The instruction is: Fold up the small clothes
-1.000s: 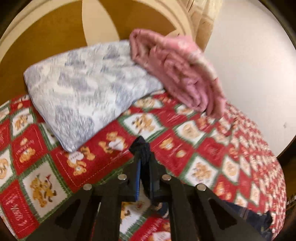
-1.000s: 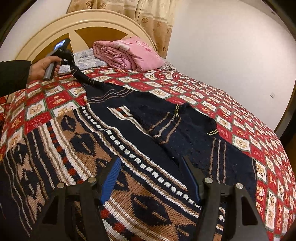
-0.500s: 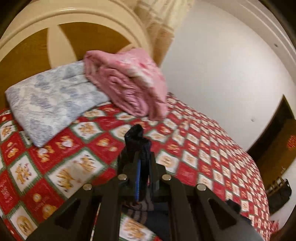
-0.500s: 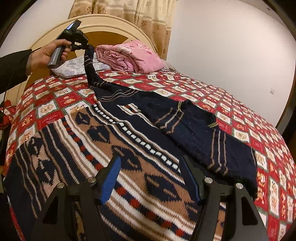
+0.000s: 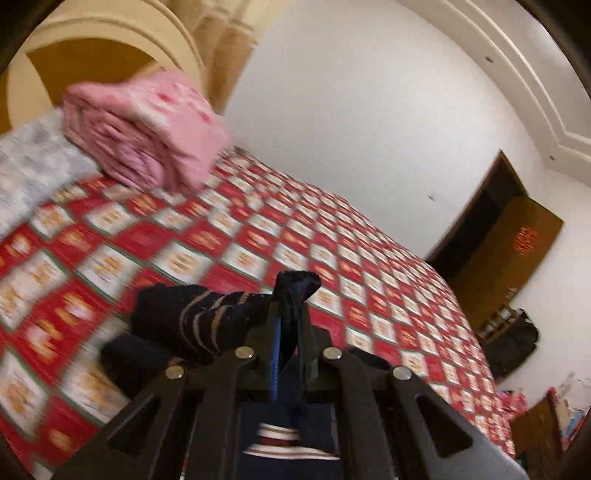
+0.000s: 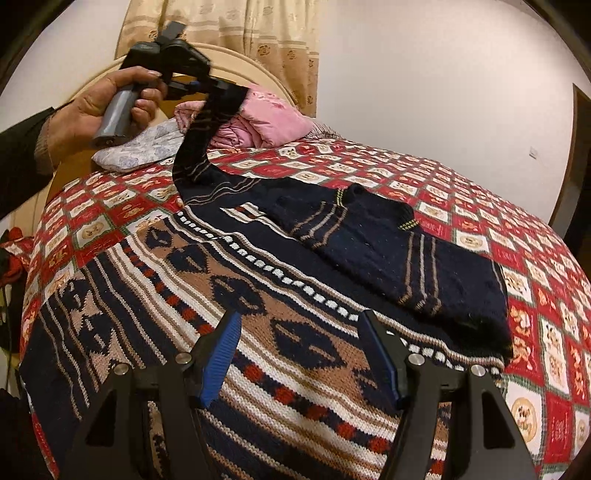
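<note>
A red patchwork bedspread (image 6: 491,206) with bear squares covers the bed. At its head, a folded pink blanket (image 6: 273,122) lies against a grey-and-white floral pillow (image 6: 144,147), before a cream headboard (image 5: 110,33). A patterned beige curtain (image 6: 258,40) hangs behind, beside a white wall (image 6: 443,81). A dark doorway (image 5: 491,221) stands open.

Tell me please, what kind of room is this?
Most likely a bedroom: a bed with a red patterned bedspread and curved headboard, a pillow and a folded pink blanket, and curtains behind.
</note>
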Demonstrator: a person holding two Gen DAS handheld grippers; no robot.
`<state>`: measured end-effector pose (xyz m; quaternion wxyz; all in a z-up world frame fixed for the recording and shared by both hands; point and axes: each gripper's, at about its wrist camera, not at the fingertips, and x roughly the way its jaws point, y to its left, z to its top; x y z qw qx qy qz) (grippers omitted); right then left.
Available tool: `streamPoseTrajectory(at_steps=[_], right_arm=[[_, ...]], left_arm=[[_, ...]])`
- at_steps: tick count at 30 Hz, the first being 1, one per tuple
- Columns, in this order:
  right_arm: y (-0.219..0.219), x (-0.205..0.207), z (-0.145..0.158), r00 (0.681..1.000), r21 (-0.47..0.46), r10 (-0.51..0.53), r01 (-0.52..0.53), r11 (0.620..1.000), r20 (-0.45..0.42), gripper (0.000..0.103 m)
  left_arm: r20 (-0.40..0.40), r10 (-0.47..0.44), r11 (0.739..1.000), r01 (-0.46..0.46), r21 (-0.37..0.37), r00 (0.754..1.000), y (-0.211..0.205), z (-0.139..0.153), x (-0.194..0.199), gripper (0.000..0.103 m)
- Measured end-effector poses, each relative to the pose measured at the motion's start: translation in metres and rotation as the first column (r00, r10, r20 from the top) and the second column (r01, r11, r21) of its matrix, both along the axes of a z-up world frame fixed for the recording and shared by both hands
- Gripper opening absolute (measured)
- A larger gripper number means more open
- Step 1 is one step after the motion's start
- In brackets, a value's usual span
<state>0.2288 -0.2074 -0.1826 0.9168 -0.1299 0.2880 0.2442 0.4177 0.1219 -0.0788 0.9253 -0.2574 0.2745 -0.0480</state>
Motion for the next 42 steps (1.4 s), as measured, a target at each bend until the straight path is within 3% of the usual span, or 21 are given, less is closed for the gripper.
streamPoseTrajectory(at_steps=[4, 7, 9, 11, 13, 14, 16, 18, 22, 23, 25, 28, 30, 33, 34, 36, 38, 40, 42], right_arm=[[-0.011, 0.001, -0.001, 1.000, 0.022, -0.020, 0.020, 1.000, -0.024, 0.066], [-0.023, 0.005, -0.004, 0.998, 0.034, -0.040, 0.042, 0.999, -0.057, 0.066], [-0.035, 0.012, -0.005, 0.993, 0.055, -0.062, 0.068, 0.996, -0.097, 0.066], [-0.046, 0.019, -0.006, 0.988, 0.075, -0.083, 0.093, 0.993, -0.127, 0.066], [-0.055, 0.030, -0.003, 0.981, 0.094, -0.111, 0.127, 0.988, -0.157, 0.066], [-0.058, 0.034, -0.002, 0.978, 0.102, -0.120, 0.138, 0.985, -0.168, 0.066], [-0.062, 0.046, 0.004, 0.973, 0.121, -0.132, 0.157, 0.980, -0.188, 0.066], [-0.060, 0.064, 0.012, 0.968, 0.160, -0.112, 0.150, 0.976, -0.222, 0.066], [-0.049, 0.114, 0.023, 0.939, 0.273, -0.074, 0.173, 0.946, -0.337, 0.066], [-0.045, 0.124, 0.024, 0.931, 0.297, -0.067, 0.182, 0.937, -0.360, 0.066], [-0.031, 0.150, 0.027, 0.916, 0.339, -0.044, 0.192, 0.921, -0.399, 0.066], [-0.008, 0.188, 0.025, 0.896, 0.366, -0.058, 0.238, 0.900, -0.440, 0.066], [0.018, 0.212, 0.015, 0.882, 0.335, -0.064, 0.243, 0.910, -0.467, 0.066], [0.039, 0.235, -0.003, 0.857, 0.293, -0.092, 0.273, 0.916, -0.508, 0.066], [0.047, 0.243, -0.014, 0.835, 0.292, -0.091, 0.289, 0.912, -0.543, 0.066], [0.057, 0.250, -0.029, 0.810, 0.283, -0.092, 0.306, 0.909, -0.579, 0.060], [0.065, 0.255, -0.036, 0.805, 0.267, -0.105, 0.312, 0.912, -0.584, 0.049], [0.074, 0.259, -0.036, 0.815, 0.230, -0.127, 0.304, 0.925, -0.565, 0.021], [0.079, 0.260, -0.030, 0.831, 0.217, -0.140, 0.297, 0.930, -0.538, 0.007]], left_arm=[[-0.029, -0.086, 0.996, 0.085, -0.036, 0.996, -0.054, -0.027, 0.019, 0.008], [-0.115, -0.168, 0.986, 0.166, -0.027, 0.979, -0.095, -0.056, 0.033, 0.011], [-0.144, -0.216, 0.974, 0.223, 0.030, 0.966, -0.118, -0.066, 0.031, 0.013], [-0.117, -0.254, 0.960, 0.265, 0.093, 0.960, -0.128, -0.064, 0.016, 0.016], [-0.091, -0.258, 0.948, 0.270, 0.170, 0.962, -0.125, -0.058, 0.003, 0.035], [-0.062, -0.248, 0.942, 0.255, 0.219, 0.967, -0.116, -0.053, -0.009, 0.042], [-0.013, -0.211, 0.940, 0.206, 0.271, 0.977, -0.096, -0.047, -0.023, 0.065], [0.024, -0.130, 0.934, 0.114, 0.339, 0.991, -0.065, -0.043, -0.032, 0.072], [0.059, 0.072, 0.885, -0.091, 0.456, 0.996, 0.001, -0.054, -0.033, 0.077], [0.052, 0.126, 0.884, -0.136, 0.447, 0.991, 0.021, -0.060, -0.029, 0.077], [0.001, 0.156, 0.910, -0.144, 0.389, 0.988, 0.048, -0.075, -0.021, 0.077], [-0.118, 0.201, 0.934, -0.154, 0.321, 0.972, 0.077, -0.105, -0.009, 0.077], [-0.197, 0.175, 0.951, -0.114, 0.288, 0.965, 0.081, -0.127, -0.003, 0.077], [-0.219, 0.138, 0.956, -0.072, 0.284, 0.966, 0.073, -0.139, -0.005, 0.077], [-0.212, 0.125, 0.960, -0.064, 0.273, 0.969, 0.073, -0.138, -0.007, 0.077], [-0.211, 0.113, 0.954, -0.047, 0.295, 0.971, 0.065, -0.136, -0.007, 0.077], [-0.244, 0.059, 0.954, 0.017, 0.300, 0.968, 0.059, -0.143, -0.004, 0.077], [-0.245, 0.025, 0.945, 0.057, 0.322, 0.969, 0.052, -0.144, -0.005, 0.077], [-0.239, -0.007, 0.943, 0.086, 0.322, 0.971, 0.048, -0.144, -0.006, 0.077]])
